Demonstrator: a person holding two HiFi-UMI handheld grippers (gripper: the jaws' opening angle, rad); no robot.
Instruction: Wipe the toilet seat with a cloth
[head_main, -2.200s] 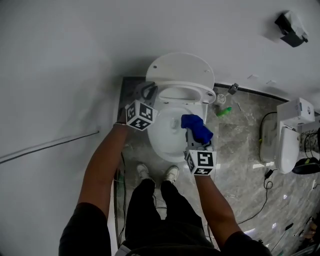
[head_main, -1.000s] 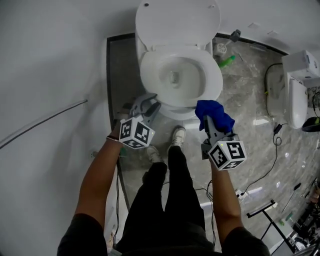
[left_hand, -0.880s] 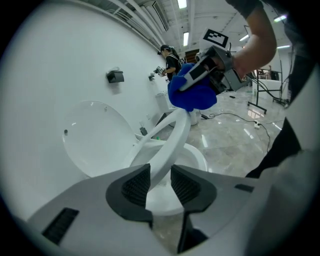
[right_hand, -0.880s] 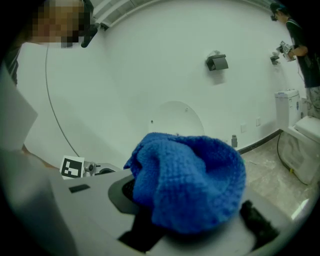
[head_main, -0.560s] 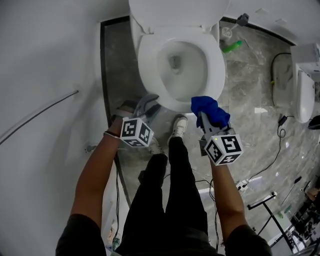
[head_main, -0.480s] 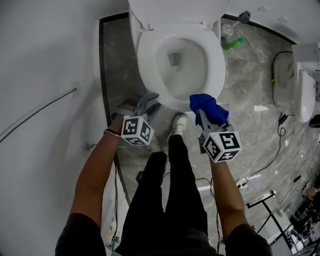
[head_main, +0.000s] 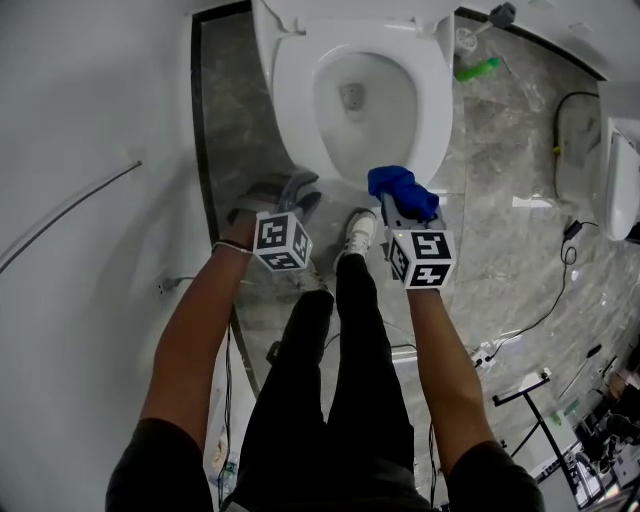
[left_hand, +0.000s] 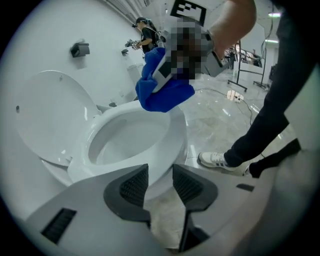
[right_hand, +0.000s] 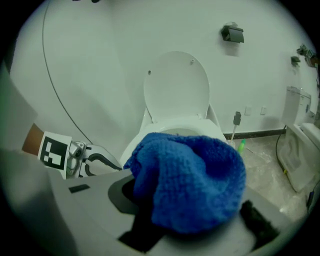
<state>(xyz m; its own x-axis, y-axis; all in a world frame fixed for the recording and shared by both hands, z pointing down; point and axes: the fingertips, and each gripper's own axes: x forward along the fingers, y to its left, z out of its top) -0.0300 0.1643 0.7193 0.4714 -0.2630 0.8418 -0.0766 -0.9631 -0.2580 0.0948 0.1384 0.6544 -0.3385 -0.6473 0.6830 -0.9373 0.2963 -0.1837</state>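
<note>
The white toilet seat (head_main: 432, 110) is down on the bowl, with the lid (right_hand: 175, 85) raised against the wall. My right gripper (head_main: 394, 203) hovers at the bowl's front right edge, shut on a bunched blue cloth (head_main: 402, 185) that hides its jaws (right_hand: 195, 180). My left gripper (head_main: 298, 191) hangs low at the front left of the bowl. Its jaws are open, with nothing between the pads (left_hand: 135, 186). Past them the left gripper view shows the seat's front rim (left_hand: 175, 135) and the cloth (left_hand: 162, 97) above it.
The person's legs and white shoes (head_main: 358, 232) stand just in front of the bowl. A green bottle (head_main: 478, 68) and a brush lie right of the toilet. A second white fixture (head_main: 622, 180) and floor cables (head_main: 545, 310) are further right. The white wall is on the left.
Both grippers have drawn back from over the bowl to its front edge. In the last second the right gripper, still holding the cloth, shifted left toward the front rim.
</note>
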